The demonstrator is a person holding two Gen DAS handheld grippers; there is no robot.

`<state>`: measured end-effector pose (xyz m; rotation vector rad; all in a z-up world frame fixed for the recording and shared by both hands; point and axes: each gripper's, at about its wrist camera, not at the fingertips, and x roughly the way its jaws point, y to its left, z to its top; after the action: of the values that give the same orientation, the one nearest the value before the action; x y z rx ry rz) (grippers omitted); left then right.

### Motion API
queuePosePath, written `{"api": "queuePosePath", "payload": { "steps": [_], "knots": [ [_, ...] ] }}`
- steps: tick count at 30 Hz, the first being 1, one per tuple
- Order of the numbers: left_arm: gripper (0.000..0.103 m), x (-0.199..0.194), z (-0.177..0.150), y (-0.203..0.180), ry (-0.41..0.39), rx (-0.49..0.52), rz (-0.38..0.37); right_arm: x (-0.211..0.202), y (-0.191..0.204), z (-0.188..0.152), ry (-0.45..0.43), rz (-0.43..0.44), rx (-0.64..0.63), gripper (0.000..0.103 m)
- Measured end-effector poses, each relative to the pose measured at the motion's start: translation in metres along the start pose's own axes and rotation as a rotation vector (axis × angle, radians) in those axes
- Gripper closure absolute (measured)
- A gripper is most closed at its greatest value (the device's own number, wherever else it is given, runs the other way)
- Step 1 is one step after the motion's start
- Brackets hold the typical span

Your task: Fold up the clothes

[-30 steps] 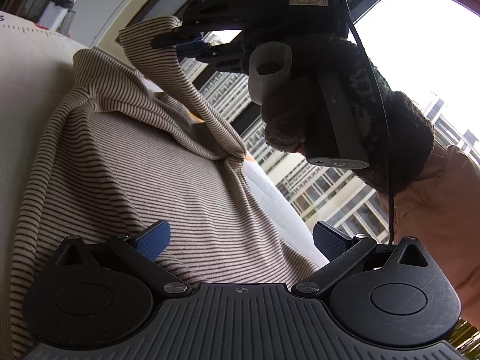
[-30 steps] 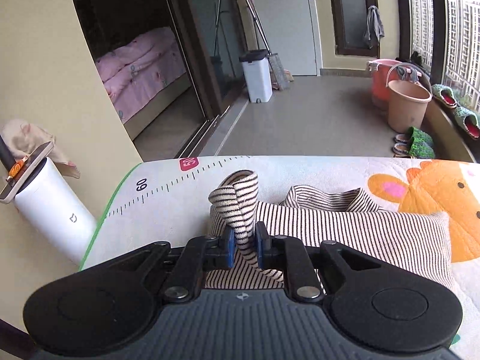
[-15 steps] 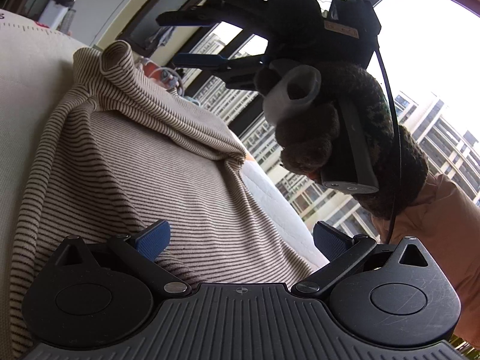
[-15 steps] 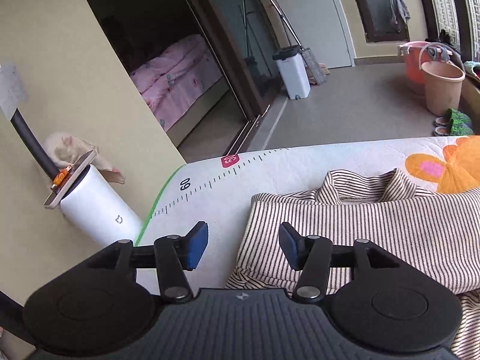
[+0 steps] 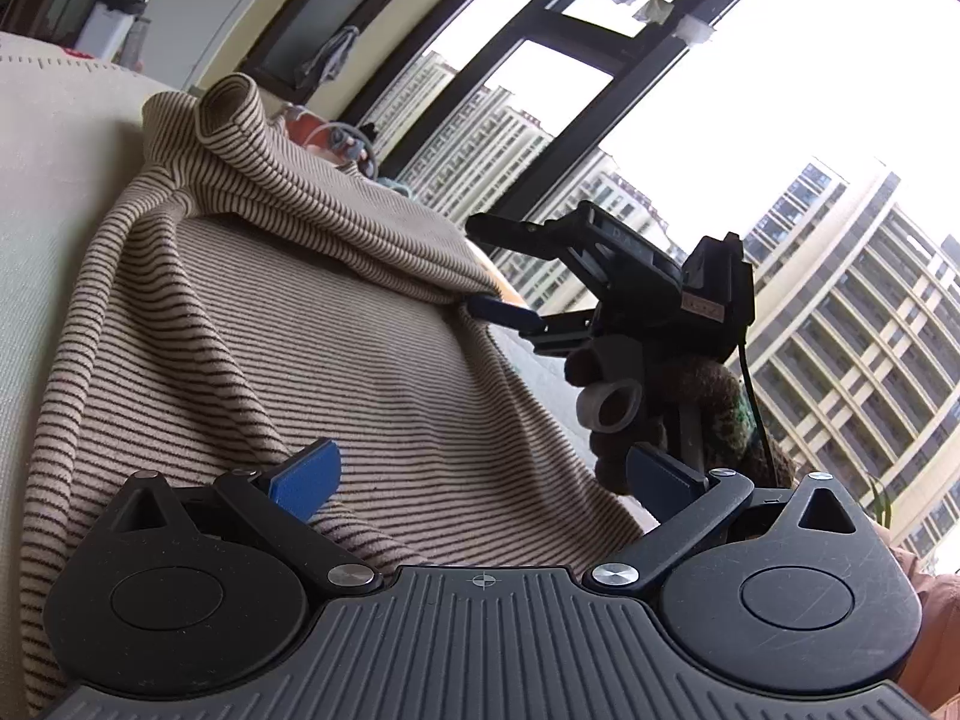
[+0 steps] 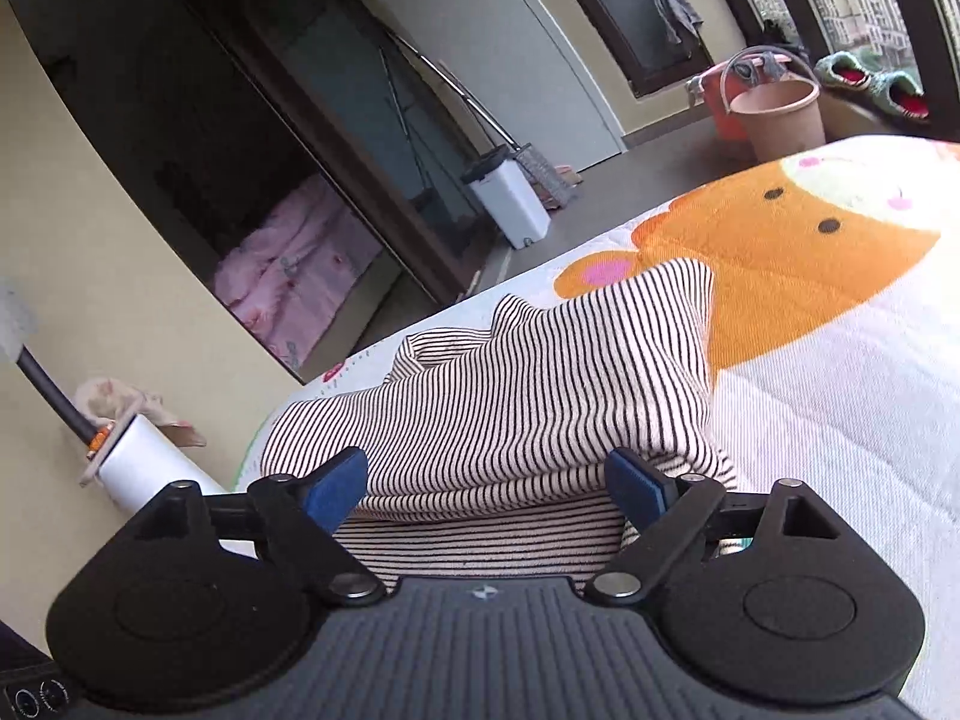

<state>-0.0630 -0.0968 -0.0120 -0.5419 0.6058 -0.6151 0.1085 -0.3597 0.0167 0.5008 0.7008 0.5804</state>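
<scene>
Ribbed striped knit garment [image 6: 540, 384], quilted printed cloth mat [image 6: 840, 390]

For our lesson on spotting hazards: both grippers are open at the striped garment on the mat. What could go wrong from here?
1. The right gripper, open, straddles the folded edge of the striped garment; closing may catch only the top layer and pull the fold apart.
2. The bunched sleeve stands up rather than lying flat, so it may slump and leave a lumpy fold.
3. The left gripper is open with nothing pinned, so a tug may drag the whole garment across the mat.
</scene>
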Motion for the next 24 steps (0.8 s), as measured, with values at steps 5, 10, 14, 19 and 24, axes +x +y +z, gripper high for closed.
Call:
{"api": "queuePosePath", "payload": {
  "steps": [5,10,14,19,24],
  "knots": [
    [0.0,0.008,0.004,-0.008,0.032,0.023,0.052,0.004,-0.018,-0.02,-0.043,0.086,0.003,0.0],
    [0.0,0.009,0.036,-0.026,-0.036,0.119,0.109,-0.005,-0.053,-0.017,-0.081,0.237,0.174,0.0],
    [0.0,0.025,0.087,-0.032,-0.125,0.168,0.147,-0.009,-0.061,-0.015,-0.092,0.281,0.2,0.0],
    [0.0,0.071,0.132,-0.013,-0.076,0.188,0.216,-0.009,-0.057,-0.015,-0.091,0.253,0.175,0.0],
    [0.0,0.101,0.135,0.042,0.007,0.067,0.32,-0.01,-0.061,-0.014,-0.1,0.262,0.187,0.0]
  ]
}}
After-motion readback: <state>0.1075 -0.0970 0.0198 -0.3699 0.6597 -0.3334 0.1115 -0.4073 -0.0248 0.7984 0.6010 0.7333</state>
